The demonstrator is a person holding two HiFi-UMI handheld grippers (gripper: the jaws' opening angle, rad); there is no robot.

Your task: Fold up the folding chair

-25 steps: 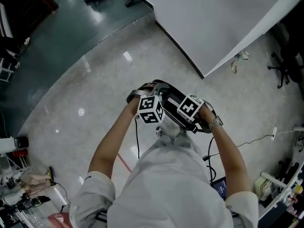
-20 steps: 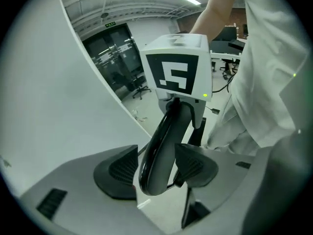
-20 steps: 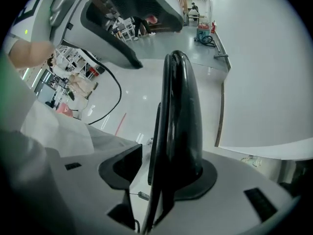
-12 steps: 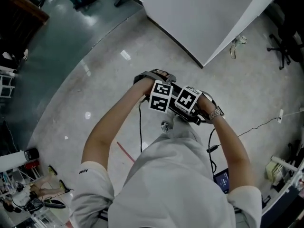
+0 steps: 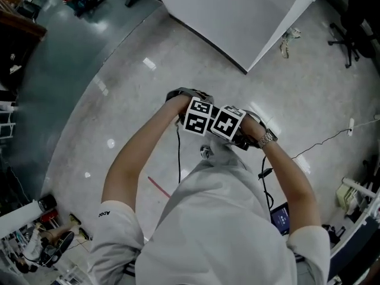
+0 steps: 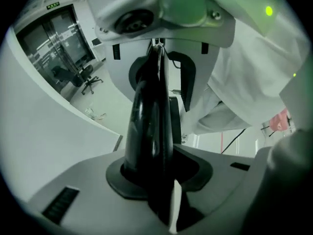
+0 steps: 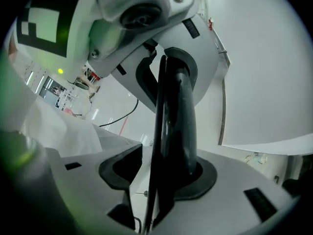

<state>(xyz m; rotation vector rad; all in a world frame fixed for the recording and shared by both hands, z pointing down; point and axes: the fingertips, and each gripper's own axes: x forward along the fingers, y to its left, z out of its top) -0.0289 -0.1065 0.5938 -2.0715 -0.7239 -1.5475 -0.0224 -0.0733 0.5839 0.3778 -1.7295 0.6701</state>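
- The folding chair point(image 6: 149, 126) is right in front of my torso. A thin black part of it runs up between both pairs of jaws, and my hands and the cubes hide the rest in the head view (looks folded flat, can't confirm).
- My right tongs point(image 7: 164, 173) are clamped on that black part, jaws fairly wide.
- My left tongs point(image 6: 161, 173) have just been closing. They're set narrower than the right, and the pads look pressed on the same black part.
- Doing it well, my call: use the right as the anchor, seat the left pads square before loading them, point both down, and keep the chair off the cable point(image 5: 178, 156) and my legs.
- Versus a second ago: the left cube has turned and now sits just beside the right one. The black strip seen between them is covered, and the white panel point(image 5: 237, 16) sits higher in the head view.
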